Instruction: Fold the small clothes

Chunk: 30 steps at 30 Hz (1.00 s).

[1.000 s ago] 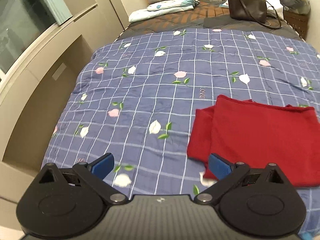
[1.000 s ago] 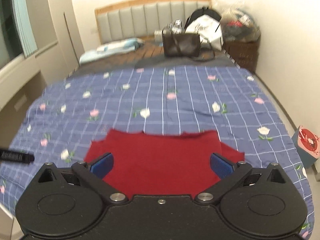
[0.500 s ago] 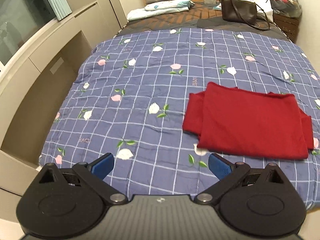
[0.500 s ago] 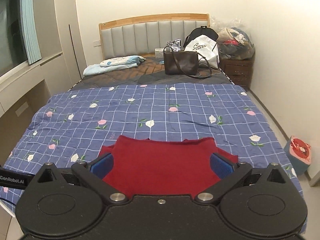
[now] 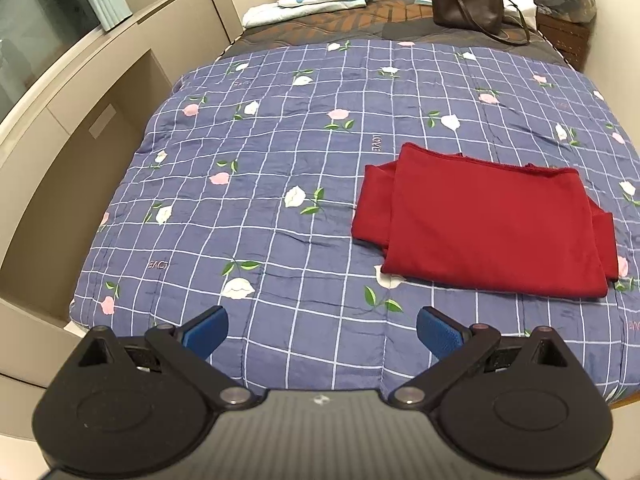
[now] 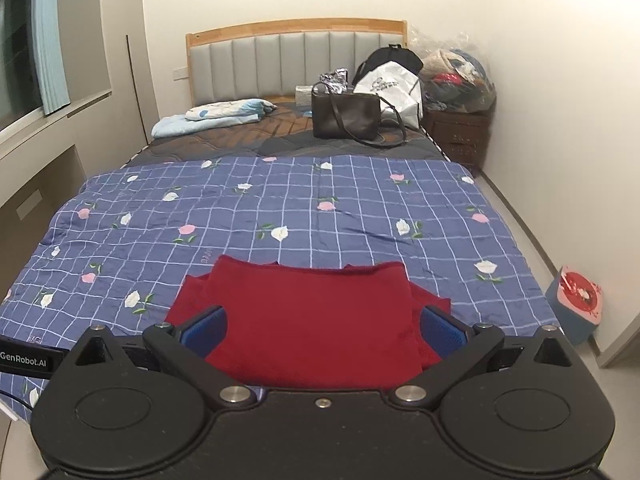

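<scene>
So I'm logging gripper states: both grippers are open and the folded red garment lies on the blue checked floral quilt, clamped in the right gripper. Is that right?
Not quite. The right gripper clamps nothing: the right wrist view shows its jaws spread wide above the folded red garment. The rest holds: the left gripper is open too, and the garment lies on the blue checked floral quilt.

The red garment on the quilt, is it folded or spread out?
Folded. The red garment lies as a compact rectangle on the quilt, with under-layers showing at its left and right edges.
</scene>
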### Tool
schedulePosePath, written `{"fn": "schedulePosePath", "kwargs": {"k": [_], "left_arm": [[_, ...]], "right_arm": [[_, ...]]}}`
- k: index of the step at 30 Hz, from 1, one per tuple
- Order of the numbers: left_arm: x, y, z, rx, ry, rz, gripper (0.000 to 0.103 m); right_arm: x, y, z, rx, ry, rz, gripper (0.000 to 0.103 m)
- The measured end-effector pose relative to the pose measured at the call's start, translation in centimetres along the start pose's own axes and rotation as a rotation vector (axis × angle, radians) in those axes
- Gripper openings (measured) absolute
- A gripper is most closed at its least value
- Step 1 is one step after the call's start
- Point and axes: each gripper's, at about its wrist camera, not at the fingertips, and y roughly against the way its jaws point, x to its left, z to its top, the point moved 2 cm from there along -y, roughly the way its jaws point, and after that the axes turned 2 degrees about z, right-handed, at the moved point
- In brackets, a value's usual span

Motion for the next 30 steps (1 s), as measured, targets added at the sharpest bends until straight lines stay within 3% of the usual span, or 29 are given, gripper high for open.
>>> {"fn": "schedulePosePath", "kwargs": {"k": [16, 24, 30], "left_arm": [[-5.3, 1.4, 0.2, 0.026, -0.015, 0.042, 0.102], [-8.1, 2.6, 0.6, 0.051, 0.009, 0.085, 0.102], [-9.7, 2.9, 0.7, 0.110, 0.043, 0.088, 0.102]], "right_arm": [[-6.4, -2.6, 0.3, 0.128, -0.006, -0.009, 0.102], [-10.5, -3.5, 1.9, 0.280, -0.126, 0.022, 0.102], [-12.0, -3.5, 2.4, 0.364, -0.072, 0.003, 0.102]]}}
